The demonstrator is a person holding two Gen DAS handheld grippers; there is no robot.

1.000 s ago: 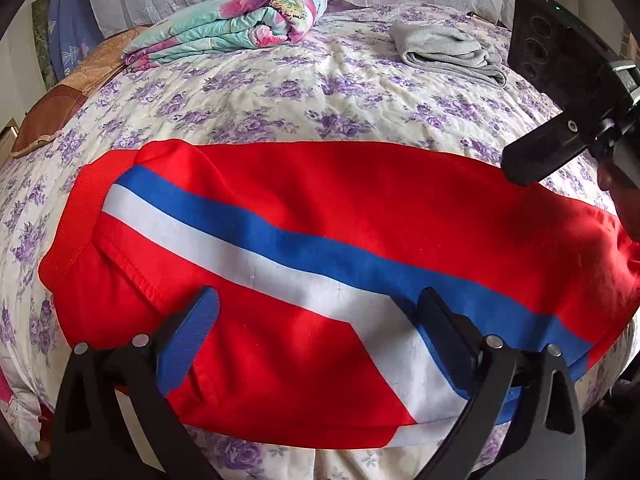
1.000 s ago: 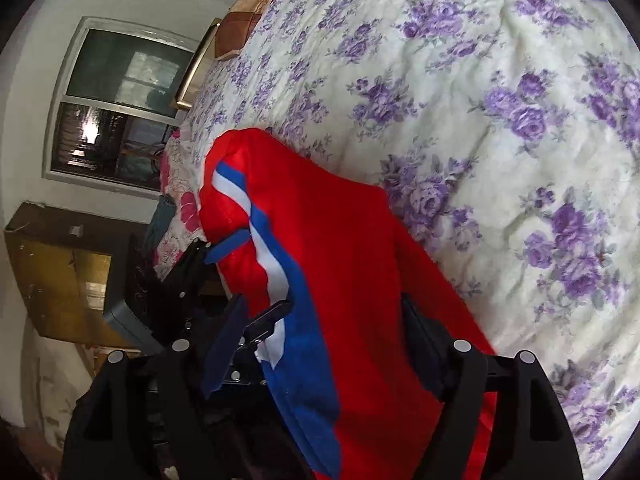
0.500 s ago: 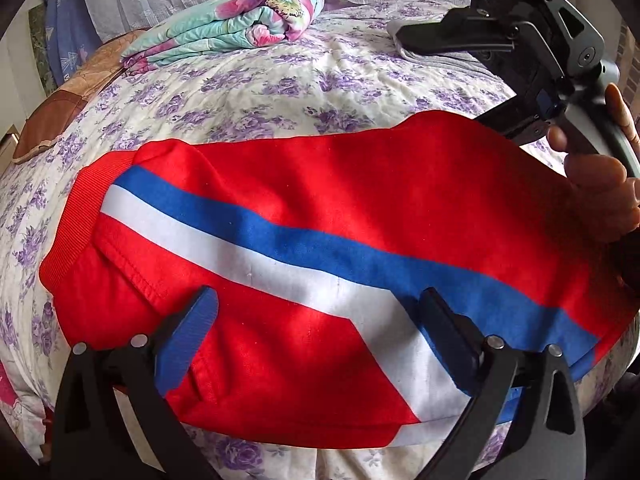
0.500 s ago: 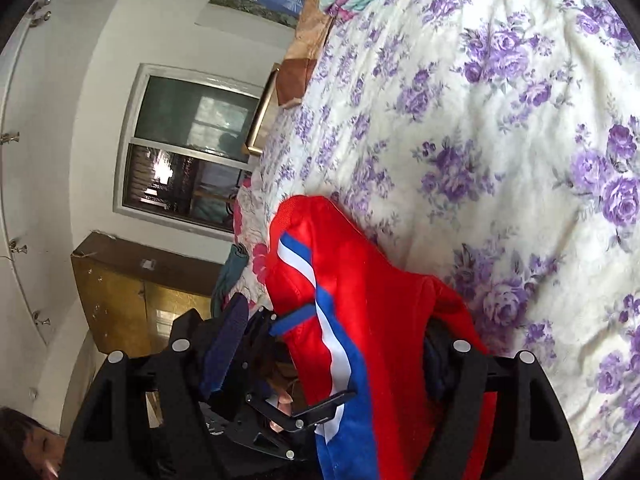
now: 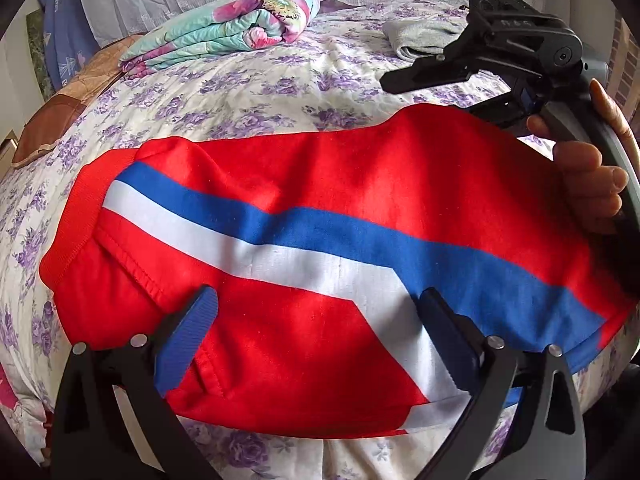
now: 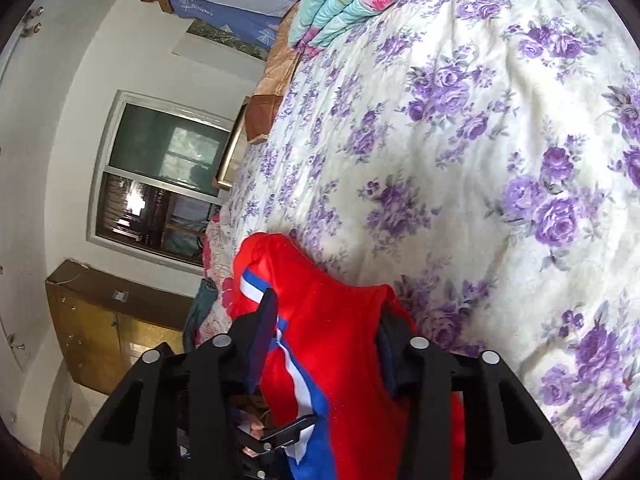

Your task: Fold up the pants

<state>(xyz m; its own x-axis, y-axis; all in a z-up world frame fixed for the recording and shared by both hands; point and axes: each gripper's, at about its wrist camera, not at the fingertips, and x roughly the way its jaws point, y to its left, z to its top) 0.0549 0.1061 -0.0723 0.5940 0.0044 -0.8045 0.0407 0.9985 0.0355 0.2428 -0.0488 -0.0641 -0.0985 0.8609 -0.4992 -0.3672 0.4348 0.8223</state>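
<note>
Red pants [image 5: 340, 184] with a blue and white stripe lie across the floral bed [image 5: 248, 92]. My left gripper [image 5: 316, 320] is open, its fingers resting on the near part of the pants. My right gripper [image 6: 328, 320] is shut on the pants' right end [image 6: 340, 344] and lifts it above the bed. In the left wrist view the right gripper body [image 5: 516, 56] and the hand holding it are at the upper right, above the raised red cloth.
A folded floral quilt [image 5: 224, 28] lies at the back of the bed and a folded grey garment [image 5: 420, 36] at the back right. A brown pillow [image 5: 52, 120] lies at the left. A window [image 6: 160, 176] and a wooden cabinet [image 6: 104, 328] stand beyond the bed.
My right gripper has risen and swung over the bed with the pants' right end, lifting that cloth. My left gripper has stayed in place.
</note>
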